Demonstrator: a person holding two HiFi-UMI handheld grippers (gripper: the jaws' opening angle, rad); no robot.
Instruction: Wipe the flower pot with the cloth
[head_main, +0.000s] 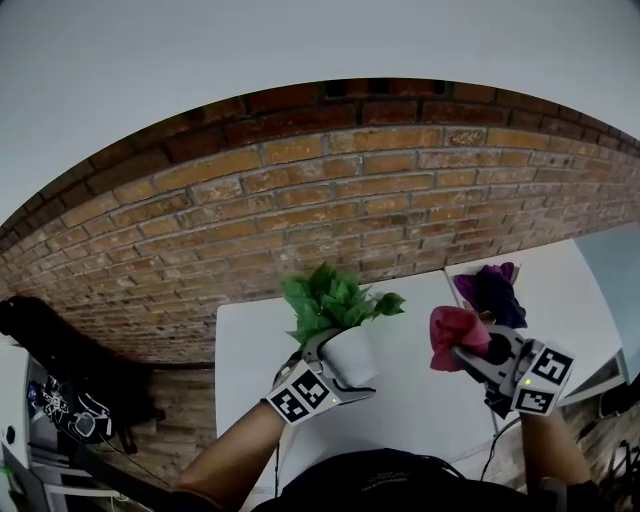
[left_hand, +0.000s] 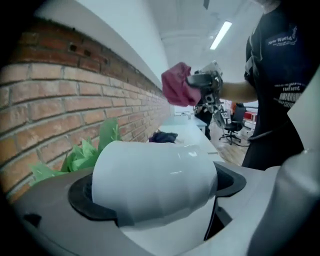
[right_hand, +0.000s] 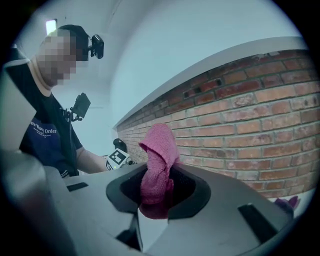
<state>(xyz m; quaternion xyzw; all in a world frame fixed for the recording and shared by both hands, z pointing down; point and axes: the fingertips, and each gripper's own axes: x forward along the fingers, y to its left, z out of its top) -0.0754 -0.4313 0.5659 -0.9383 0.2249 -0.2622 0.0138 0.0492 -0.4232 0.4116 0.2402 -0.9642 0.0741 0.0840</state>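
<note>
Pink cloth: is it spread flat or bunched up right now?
Bunched up. The pink cloth sits as a crumpled wad pinched in the right claw, its end sticking out beyond it.

The flower pot, with its plant in it, sits between the left gripper's jaws, over the table. At its 3 o'clock, apart from it, the cloth is pinched in the right gripper. A fabric bundle lies at 1 o'clock, with the brick wall behind at 12.

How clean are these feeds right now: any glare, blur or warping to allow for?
Head view: evenly lit, fisheye bows the brick wall into an arch. Left gripper view: the flower pot looms close and soft, small highlights on it. Right gripper view: the cloth is sharp, corners vignetted dark.
</note>
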